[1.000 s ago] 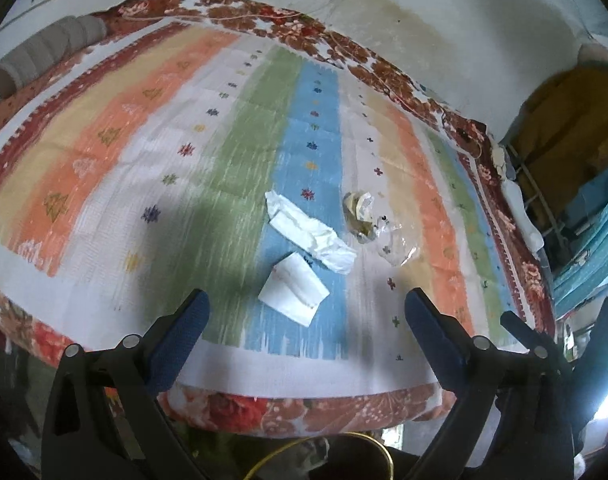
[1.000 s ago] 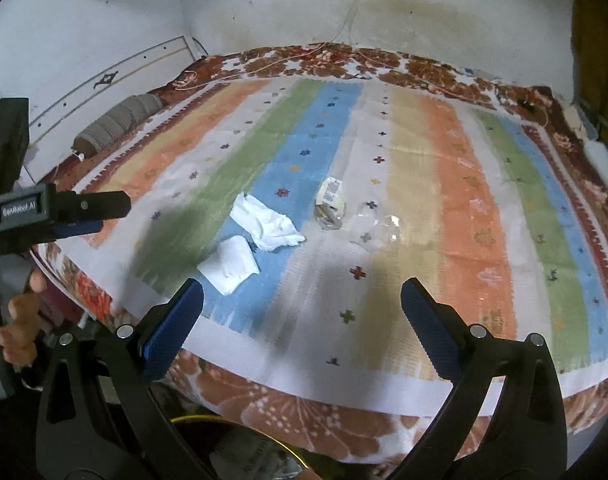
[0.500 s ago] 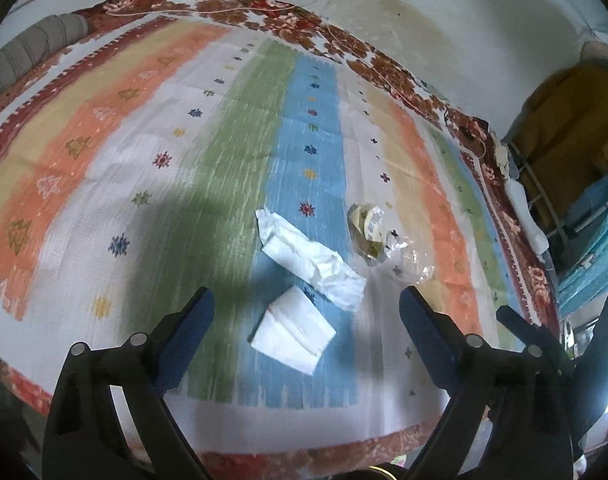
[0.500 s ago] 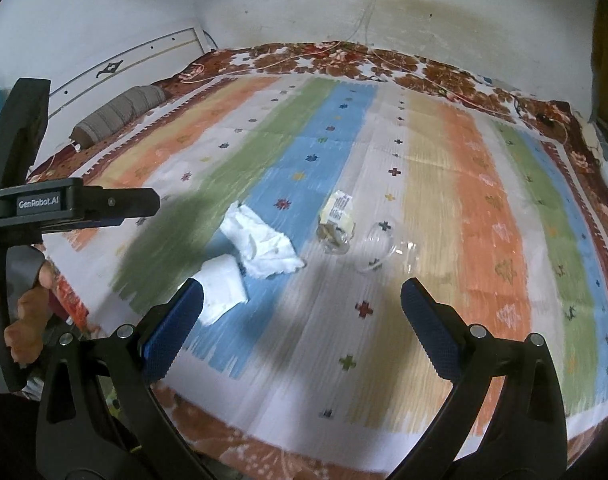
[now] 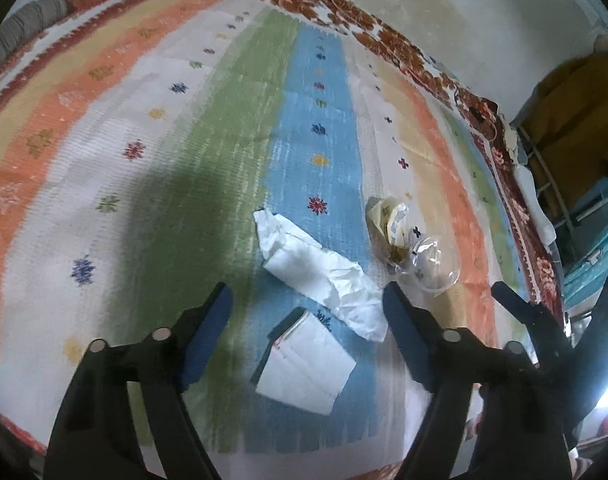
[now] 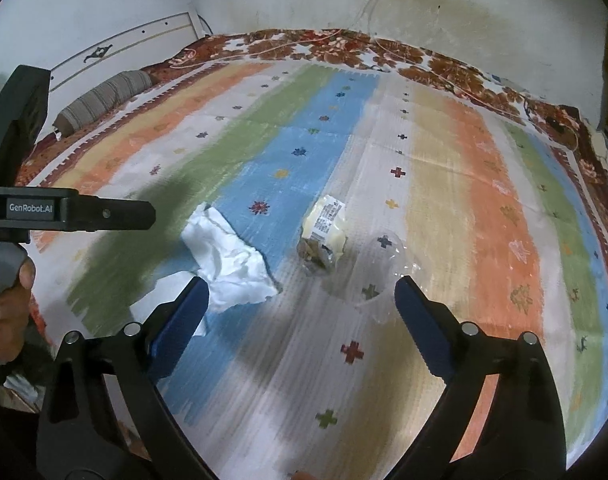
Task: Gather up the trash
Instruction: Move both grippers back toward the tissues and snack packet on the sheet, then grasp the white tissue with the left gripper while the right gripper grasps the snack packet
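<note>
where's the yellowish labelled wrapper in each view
Left wrist view: the yellowish wrapper lies right of centre on the bedspread, above the right tip of the tongs.
Right wrist view: it lies near the centre, above the gap of the tongs.
Shared landmark: the crumpled white tissue lies just left of it in both views, on the blue stripe.

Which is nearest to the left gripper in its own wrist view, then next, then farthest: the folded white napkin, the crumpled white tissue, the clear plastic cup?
1. Folded white napkin: between the fingers of the left gripper, which are closing without touching it.
2. Crumpled white tissue: just beyond the napkin.
3. Clear plastic cup: farther, to the right.
</note>
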A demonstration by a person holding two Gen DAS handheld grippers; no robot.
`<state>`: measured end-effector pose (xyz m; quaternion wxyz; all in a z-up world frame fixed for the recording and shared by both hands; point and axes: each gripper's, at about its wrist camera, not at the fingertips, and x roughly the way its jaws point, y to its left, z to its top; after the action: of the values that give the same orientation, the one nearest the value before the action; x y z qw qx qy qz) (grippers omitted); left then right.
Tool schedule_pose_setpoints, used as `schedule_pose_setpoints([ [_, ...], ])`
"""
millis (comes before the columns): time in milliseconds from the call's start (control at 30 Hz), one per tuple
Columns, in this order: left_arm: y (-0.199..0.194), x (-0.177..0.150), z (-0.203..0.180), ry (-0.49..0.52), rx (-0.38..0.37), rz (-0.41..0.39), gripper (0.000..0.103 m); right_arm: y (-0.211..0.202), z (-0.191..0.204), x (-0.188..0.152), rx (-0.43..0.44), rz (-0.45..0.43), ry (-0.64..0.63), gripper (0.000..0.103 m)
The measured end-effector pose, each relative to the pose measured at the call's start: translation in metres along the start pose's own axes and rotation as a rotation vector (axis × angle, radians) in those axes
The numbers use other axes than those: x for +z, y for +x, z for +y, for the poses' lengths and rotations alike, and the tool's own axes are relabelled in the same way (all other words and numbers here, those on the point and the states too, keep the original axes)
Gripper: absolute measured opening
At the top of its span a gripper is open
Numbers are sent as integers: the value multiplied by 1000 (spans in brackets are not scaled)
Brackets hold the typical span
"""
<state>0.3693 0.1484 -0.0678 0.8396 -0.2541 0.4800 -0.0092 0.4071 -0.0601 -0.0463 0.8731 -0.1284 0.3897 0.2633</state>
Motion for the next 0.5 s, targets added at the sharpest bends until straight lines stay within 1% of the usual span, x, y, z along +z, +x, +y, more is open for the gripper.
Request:
schedule_pose_setpoints([
  [133,15,5,-3,17,7,16,69,18,-4,3,1,29,-2,81],
  [167,19,6,-2,13,9,20,68,23,-6,4,-1,34,-4,78],
  [300,29,10,2,0,29,32,64,37,-8,8,3,43,-11,72],
  [333,32,10,3,-2,31,36,60,41,-8,9,8,48,-14,69],
  [367,36,10,5,0,29,48,54,45,-8,9,3,54,-20,67],
  [433,42,9,7,8,37,66,51,52,-9,9,-2,73,-23,64],
  [467,44,8,9,3,47,69,50,57,-9,8,3,85,-24,62],
  [500,46,8,11,-6,42,74,49,60,-10,9,3,90,-28,61],
])
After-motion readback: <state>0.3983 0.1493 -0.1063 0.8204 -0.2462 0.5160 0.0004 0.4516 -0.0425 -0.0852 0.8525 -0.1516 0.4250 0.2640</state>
